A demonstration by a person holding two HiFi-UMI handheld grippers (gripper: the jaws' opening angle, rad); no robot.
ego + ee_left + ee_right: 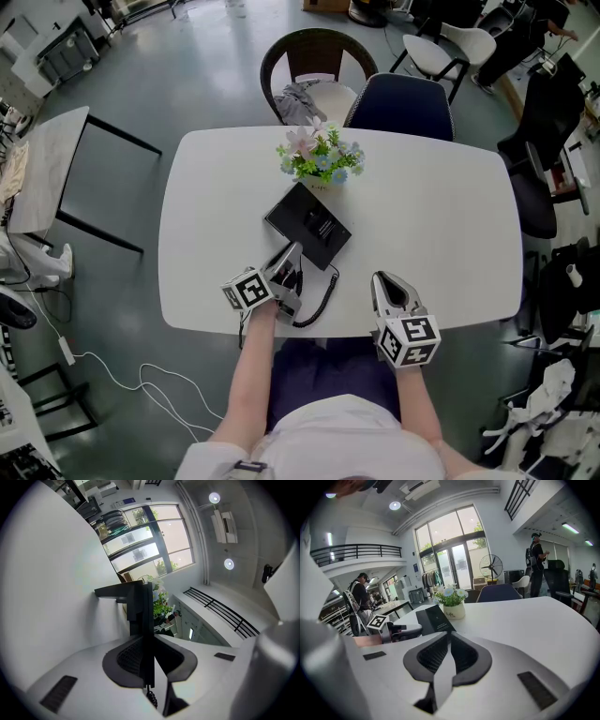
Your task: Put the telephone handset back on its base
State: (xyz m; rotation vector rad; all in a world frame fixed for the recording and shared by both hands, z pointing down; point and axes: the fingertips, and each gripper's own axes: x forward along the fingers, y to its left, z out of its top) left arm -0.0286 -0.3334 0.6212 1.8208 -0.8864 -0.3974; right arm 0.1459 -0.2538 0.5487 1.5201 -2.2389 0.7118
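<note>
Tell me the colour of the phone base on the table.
Phone base is black, with small pale print on top; head view shows it best.

Table (pixel 441 225): plain white.
Telephone base (pixel 309 225): black, small pale print.
Handset (pixel 140 613) and coiled cord (pixel 327 291): black.
Flowers (pixel 320 156): pink, pale blue and white over green leaves. Pot (pixel 454 611): white, dark lettering.
Left gripper (pixel 287 265) and right gripper (pixel 382 284): pale grey shells, dark ribbed pads, black-and-white square markers.
Upper centre of the frame: dark brown chair (pixel 314 34), navy chair (pixel 401 105).
Floor (pixel 187 75): grey-green.
</note>
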